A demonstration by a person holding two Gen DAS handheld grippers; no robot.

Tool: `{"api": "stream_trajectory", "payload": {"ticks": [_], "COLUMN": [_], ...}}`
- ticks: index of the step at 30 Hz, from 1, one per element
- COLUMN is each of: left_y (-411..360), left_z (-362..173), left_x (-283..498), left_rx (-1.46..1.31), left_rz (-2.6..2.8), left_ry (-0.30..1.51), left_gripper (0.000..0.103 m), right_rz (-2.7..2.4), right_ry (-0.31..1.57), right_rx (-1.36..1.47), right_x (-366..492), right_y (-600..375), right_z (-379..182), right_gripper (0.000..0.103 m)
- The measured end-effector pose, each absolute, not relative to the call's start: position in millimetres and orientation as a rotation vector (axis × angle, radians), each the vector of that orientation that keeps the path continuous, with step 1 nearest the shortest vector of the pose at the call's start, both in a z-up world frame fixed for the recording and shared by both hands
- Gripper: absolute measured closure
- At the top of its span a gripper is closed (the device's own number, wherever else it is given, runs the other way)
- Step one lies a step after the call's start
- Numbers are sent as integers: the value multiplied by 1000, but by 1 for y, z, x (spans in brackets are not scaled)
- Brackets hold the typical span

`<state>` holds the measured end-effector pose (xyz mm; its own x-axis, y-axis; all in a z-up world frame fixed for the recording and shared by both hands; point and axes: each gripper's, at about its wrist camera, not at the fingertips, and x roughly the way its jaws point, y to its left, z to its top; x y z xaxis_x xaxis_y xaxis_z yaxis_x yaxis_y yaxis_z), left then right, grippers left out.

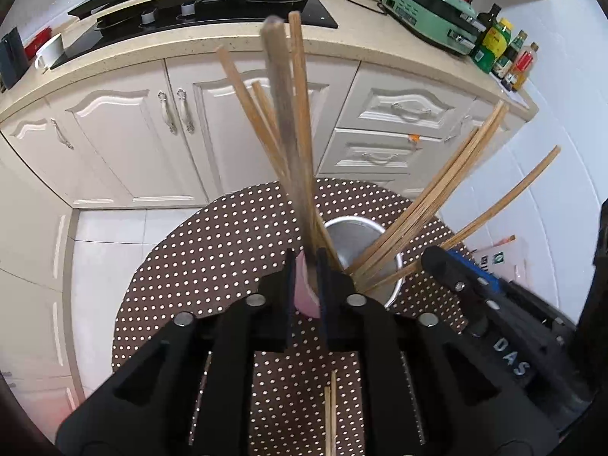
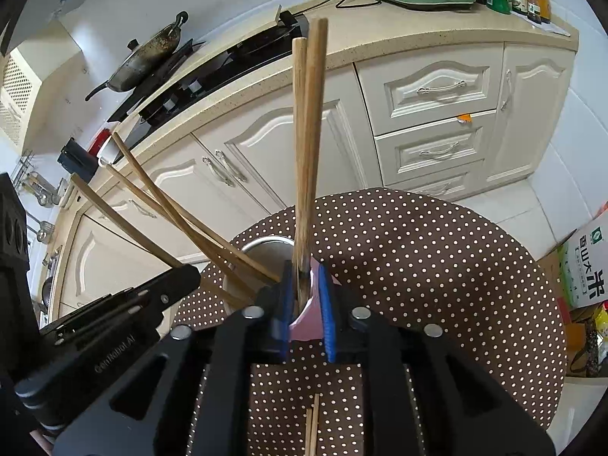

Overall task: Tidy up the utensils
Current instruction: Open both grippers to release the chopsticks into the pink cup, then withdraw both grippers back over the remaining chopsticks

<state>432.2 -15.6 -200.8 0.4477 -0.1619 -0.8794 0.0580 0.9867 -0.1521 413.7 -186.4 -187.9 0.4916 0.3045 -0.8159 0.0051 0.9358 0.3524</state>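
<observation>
Bamboo chopsticks (image 1: pixel 300 121) stand nearly upright between the fingers of the left gripper (image 1: pixel 307 281), their lower tips dropping toward the mouth of a metal holder (image 1: pixel 364 228) on the dotted brown table (image 1: pixel 212 250). A second pair (image 2: pixel 309 133) stands between the blue-padded fingers of the right gripper (image 2: pixel 306 296), just above the same holder (image 2: pixel 266 245). Both sets of jaws look slackened rather than clamped, with a visible gap beside the sticks, so each pair appears to be on the point of release; whether the pads touch the wood at all I cannot tell. To finish well, keep each bundle's long axis vertical over the opening and let go only once the tips are inside the rim. More chopsticks (image 1: pixel 437 197) already lean out of the holder, fanned toward the cabinets (image 1: pixel 125 144), and two (image 1: pixel 330 414) lie flat on the table.
</observation>
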Motion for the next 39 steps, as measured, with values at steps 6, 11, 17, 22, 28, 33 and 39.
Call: {"api": "stream_trajectory", "payload": {"ticks": [6,11,17,22,28,33,39], "left_y": [-15,-15,-14,-15,-19,-22,-30], "left_z": [-199,-192,-186,-179,-170,-164,-160], "left_x": [422,415,405,391,373,355,332], "left_rx": [-92,-67,-62,-55,-36,-37,-22], "left_rz": [-121,-97,-83,-72,-60,-61,-62], "left_ry": [1080,1049,1039,1020,997,986,976], "left_gripper": [58,53,52,50,50,47,45], "right_rz": [176,169,165,158,140,145,138], "right_ry": [1019,1014,1010,1011,988,986,993], "right_rx": [266,258,264,283,297,294,297], "right_x": [405,399,392,381,363,347,325], "right_y": [-186,-190,-193,-198,-206,-212,-220], "right_z": [-182,-178,-172,-167,-158,-152,-151], "right_gripper": [59,53,45,43,22,20,16]}}
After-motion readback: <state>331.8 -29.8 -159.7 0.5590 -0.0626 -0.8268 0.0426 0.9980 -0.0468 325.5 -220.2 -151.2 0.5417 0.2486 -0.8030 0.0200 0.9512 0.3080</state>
